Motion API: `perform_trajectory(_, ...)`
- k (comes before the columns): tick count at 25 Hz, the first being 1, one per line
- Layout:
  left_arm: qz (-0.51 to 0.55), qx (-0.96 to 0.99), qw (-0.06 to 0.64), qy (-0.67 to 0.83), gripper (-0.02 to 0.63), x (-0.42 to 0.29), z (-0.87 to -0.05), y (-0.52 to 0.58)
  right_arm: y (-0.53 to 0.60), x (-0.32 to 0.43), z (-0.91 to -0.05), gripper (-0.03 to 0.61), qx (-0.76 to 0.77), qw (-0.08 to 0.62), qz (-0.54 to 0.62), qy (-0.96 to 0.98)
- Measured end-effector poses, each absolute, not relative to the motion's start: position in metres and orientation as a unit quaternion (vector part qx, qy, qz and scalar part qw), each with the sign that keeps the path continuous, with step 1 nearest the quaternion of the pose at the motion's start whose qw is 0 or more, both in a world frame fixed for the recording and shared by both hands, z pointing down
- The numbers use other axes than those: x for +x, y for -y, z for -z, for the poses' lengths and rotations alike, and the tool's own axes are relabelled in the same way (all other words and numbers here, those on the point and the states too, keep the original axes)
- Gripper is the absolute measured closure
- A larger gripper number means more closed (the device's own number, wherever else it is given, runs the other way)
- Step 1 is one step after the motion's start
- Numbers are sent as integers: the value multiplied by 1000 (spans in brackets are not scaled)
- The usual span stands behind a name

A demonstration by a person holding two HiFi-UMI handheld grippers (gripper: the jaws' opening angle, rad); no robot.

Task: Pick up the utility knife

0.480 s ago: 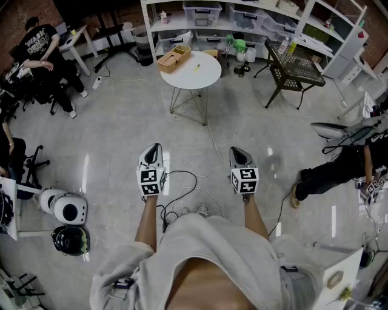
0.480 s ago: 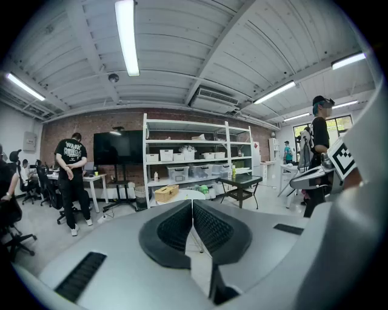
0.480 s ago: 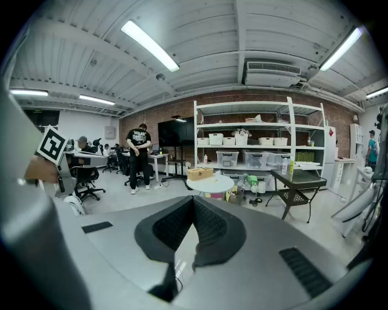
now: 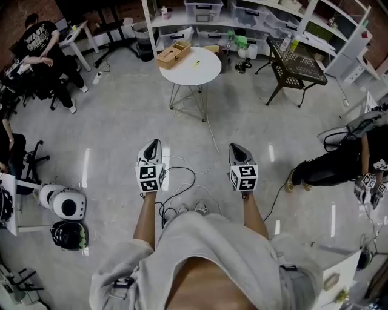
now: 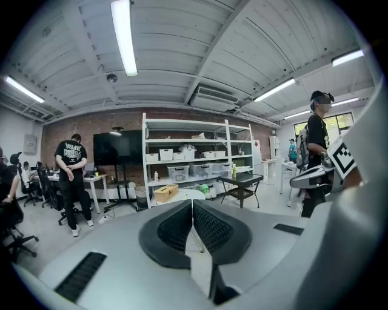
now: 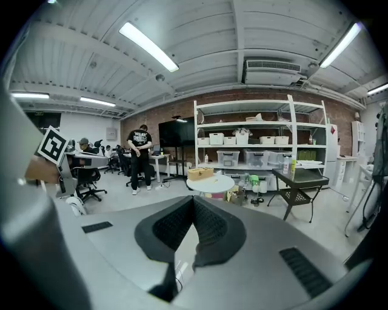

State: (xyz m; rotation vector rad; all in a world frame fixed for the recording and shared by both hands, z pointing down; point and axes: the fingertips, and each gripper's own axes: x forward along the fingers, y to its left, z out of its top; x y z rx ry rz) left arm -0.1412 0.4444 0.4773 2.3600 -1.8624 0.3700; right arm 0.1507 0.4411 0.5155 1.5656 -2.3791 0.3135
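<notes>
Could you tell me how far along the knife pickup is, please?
Nothing looks done. The left gripper and right gripper are shut and empty, far from the round table. What is probably the utility knife, small and yellow, lies there; approaching and grasping it remain.

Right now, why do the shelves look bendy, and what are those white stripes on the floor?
Head view: the wide lens bows the shelves near the top edge, and the white stripes are likely ceiling lights mirrored on the glossy floor. Left gripper view: a similar lens curves the ceiling light and darkens the corners. Right gripper view: black corners too.
</notes>
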Motion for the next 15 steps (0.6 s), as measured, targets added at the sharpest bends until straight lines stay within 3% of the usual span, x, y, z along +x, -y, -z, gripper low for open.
perform_trajectory(15,-138,768,66,622,591,-129,-498,-432,-419,167,-528,547,536,147,-103,825)
